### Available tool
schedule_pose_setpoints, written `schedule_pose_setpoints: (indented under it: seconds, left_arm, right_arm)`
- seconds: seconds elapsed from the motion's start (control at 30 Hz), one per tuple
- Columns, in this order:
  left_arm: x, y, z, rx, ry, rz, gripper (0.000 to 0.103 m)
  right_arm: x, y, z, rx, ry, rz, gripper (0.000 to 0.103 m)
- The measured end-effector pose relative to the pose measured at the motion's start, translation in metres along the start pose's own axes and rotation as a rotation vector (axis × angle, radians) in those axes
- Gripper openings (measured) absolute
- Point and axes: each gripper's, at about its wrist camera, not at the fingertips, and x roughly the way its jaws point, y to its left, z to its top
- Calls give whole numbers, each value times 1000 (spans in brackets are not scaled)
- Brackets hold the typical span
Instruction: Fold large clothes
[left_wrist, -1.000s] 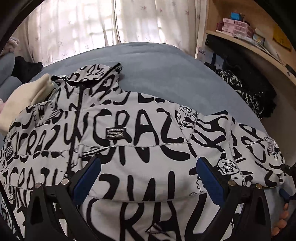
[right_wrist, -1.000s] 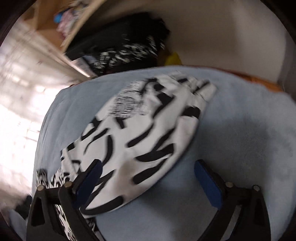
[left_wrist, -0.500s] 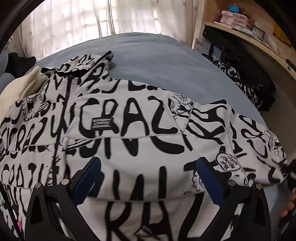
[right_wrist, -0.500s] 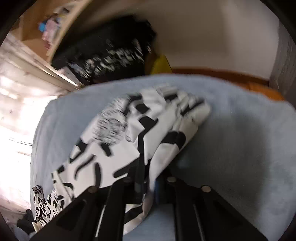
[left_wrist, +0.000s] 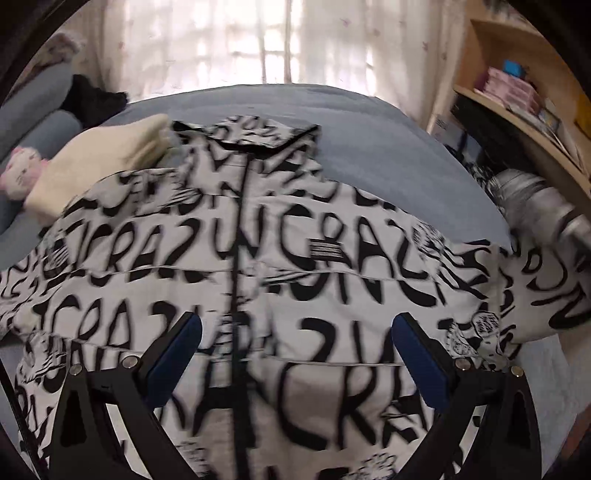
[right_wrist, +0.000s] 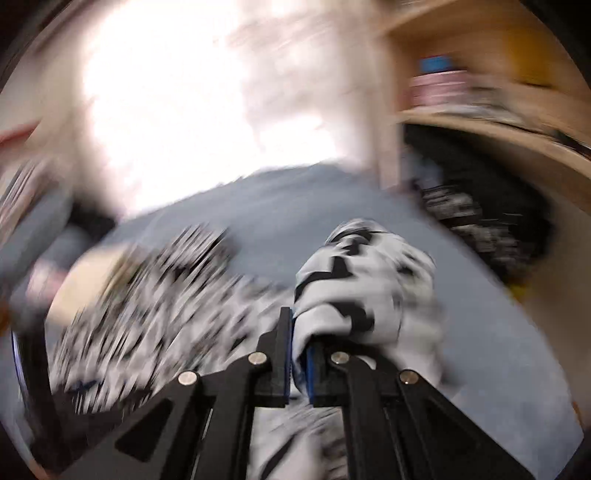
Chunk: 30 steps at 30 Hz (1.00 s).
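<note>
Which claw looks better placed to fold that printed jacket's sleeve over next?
The right claw: it is already shut on the sleeve. The left claw hangs open above the jacket, gripping nothing.

"CRAZ" lettering repeated across jacket (left_wrist: 295, 280).

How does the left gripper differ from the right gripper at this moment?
The left gripper is open with nothing between its pads, hovering over the jacket; the right gripper is shut on the jacket's sleeve, bunched at its tips. Both have black fingers with blue pads.
</note>
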Motion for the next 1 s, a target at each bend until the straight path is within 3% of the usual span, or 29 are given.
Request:
schedule_pose_setpoints:
  seconds: [0.2,0.33,0.47,0.7,0.8,0.9,0.93,0.97,1.0]
  left_arm:
    - [4,39,-3,-43,36,11,102]
    - [17,41,-5,-28,99,-72,102]
    - [38,27,-8,7,195,-186,102]
    - [93,24,-15,-110,380,-359,100]
    - [113,18,-18,-132,445,-395,100]
    - [124,5,-21,-108,473,-362,100]
    - [123,1,-21,-96,470,-362,91]
    - [121,-7,-19,-73,463,-421,37]
    - [123,-11,-18,-53,487,-451,15]
  right_arm:
    - [67,68,-86,-129,286,68,5]
    - [69,87,-121,-216,352,44,6]
    - [58,81,-118,-193,357,95,9]
    - [43,53,-105,-94,339,155,11]
    - [42,47,-107,-70,340,172,11]
    - [41,44,-108,-59,345,196,11]
    - [39,43,-107,-60,344,201,11]
    - [38,41,-107,-64,343,203,11]
    - [37,41,-106,-71,346,207,13]
